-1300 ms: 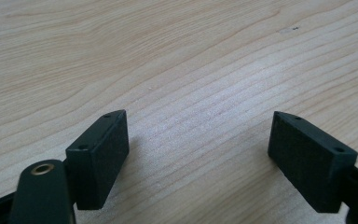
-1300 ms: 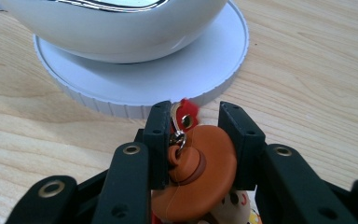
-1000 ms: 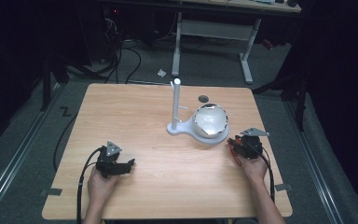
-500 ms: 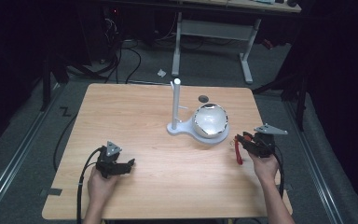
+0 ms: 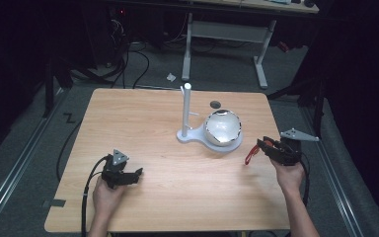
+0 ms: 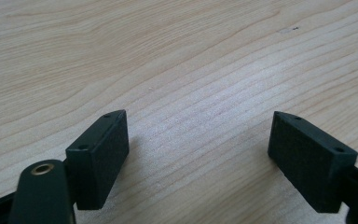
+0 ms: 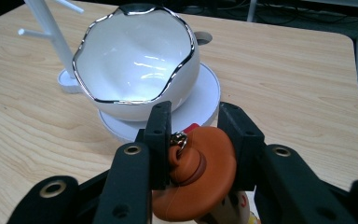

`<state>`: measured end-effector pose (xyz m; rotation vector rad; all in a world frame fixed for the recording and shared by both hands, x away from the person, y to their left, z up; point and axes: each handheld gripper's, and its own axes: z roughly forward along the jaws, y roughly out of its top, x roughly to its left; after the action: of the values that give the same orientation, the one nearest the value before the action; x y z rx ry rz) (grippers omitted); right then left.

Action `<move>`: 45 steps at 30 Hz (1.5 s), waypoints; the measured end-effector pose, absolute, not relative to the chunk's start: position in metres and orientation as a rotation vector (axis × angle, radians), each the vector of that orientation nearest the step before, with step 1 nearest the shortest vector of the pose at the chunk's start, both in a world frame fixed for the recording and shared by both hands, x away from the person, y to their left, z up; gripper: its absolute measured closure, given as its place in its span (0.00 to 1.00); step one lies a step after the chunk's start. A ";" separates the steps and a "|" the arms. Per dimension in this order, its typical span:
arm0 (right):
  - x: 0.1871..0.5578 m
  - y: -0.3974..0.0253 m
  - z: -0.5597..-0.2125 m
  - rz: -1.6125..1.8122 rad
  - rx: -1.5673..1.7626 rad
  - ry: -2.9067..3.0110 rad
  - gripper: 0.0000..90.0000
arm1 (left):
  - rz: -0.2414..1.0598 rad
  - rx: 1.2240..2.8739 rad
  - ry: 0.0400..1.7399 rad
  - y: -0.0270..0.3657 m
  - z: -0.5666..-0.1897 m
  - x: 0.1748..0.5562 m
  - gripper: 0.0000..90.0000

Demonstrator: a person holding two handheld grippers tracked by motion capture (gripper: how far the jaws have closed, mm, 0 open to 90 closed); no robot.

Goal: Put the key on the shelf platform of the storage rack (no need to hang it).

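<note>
Wooden table [image 5: 148, 123]: one bowl [image 7: 137, 56], one stand [image 5: 186, 111]; right hand-held gripper [image 7: 193, 128] clamps perhaps a keychain [image 7: 198, 175]; left hand-held gripper [image 6: 198, 149] released.

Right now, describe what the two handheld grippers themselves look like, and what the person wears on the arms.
Both are black. The left gripper has blocky rectangular jaws with small screw holes, a brass-ringed pivot hole, a grey three-cornered plate on top and a black cable trailing off the table's near edge. The right gripper has matching black jaws, ringed holes and a grey plate. No sleeves on either forearm.
</note>
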<state>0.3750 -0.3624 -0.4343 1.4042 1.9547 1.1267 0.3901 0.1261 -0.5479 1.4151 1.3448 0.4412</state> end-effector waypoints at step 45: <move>0.402 -0.335 -0.356 1.310 1.322 2.001 0.74 | 0.440 1.414 1.344 0.126 -0.548 0.390 0.23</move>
<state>0.4015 -0.3345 -0.3560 1.3222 2.0013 1.3105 0.3901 0.1261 -0.5479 1.4136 1.3445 0.4403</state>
